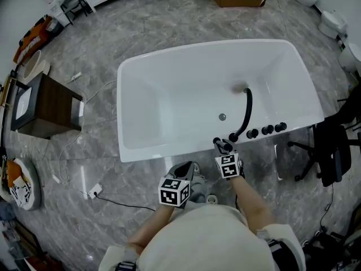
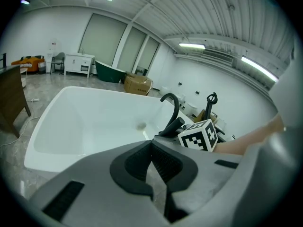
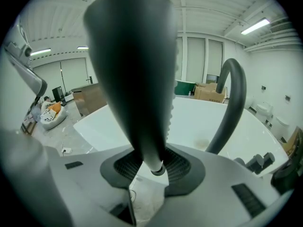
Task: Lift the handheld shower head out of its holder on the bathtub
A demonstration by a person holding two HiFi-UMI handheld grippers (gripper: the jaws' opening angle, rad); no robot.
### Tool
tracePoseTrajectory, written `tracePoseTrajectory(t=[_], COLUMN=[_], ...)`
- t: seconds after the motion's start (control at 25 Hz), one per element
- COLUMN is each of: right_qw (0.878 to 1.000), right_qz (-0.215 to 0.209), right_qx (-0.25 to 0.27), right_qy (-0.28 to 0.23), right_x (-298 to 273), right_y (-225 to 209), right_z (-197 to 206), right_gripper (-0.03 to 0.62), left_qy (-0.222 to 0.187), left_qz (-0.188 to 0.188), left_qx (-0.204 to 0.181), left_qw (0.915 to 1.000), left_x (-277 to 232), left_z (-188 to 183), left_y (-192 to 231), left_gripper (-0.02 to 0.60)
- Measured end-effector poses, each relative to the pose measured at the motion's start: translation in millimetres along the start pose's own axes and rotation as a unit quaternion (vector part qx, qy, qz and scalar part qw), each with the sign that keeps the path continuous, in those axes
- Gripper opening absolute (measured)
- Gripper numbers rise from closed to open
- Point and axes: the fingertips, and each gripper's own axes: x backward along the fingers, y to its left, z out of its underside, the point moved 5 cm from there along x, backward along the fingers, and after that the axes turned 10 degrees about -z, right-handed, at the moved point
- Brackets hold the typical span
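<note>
1. Closest to the lens in the right gripper view is the shower head (image 3: 132, 79), a dark tapered handle that stands upright and fills the middle of the frame.
2. Both pads of the right gripper (image 3: 151, 167) are closed on its narrow lower end, so the claw holds the shower head.
3. From the head view, the shower head (image 1: 223, 144) sits at the near rim of the bathtub (image 1: 169, 66), just beside the foot of the curved black spout (image 1: 247, 114) and left of the knobs (image 1: 266, 130).
4. Its holder is hidden behind the gripper, so I cannot tell whether the handle's base is clear of it.
5. Off to the left, the left gripper (image 2: 152, 162) hangs short of the rim, its jaws together with nothing between them.
6. Risks from here, as I judge them:
   - The handle is smooth and narrows toward the grip, so it could slide down through the pads.
   - A tilted lift could jam the base in the holder.
   - The spout (image 3: 227, 108) is close, so a sideways swing could knock the head against it.
</note>
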Motion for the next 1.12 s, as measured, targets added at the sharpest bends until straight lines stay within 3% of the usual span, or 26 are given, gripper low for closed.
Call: tracePoseTrajectory(t=[1.12], right_qw=[0.989], right_qz=[-0.004], right_qx=[0.008], right_qy=[-0.146], right_x=[130], right_y=[33], right_z=[-31], right_gripper=[0.143], left_qy=[-0.044], left_qz=[-0.012], left_qx=[-0.001], left_qw=[0.9990], left_x=[60], left_z=[47], left_y=[-65], left_gripper=[0.020])
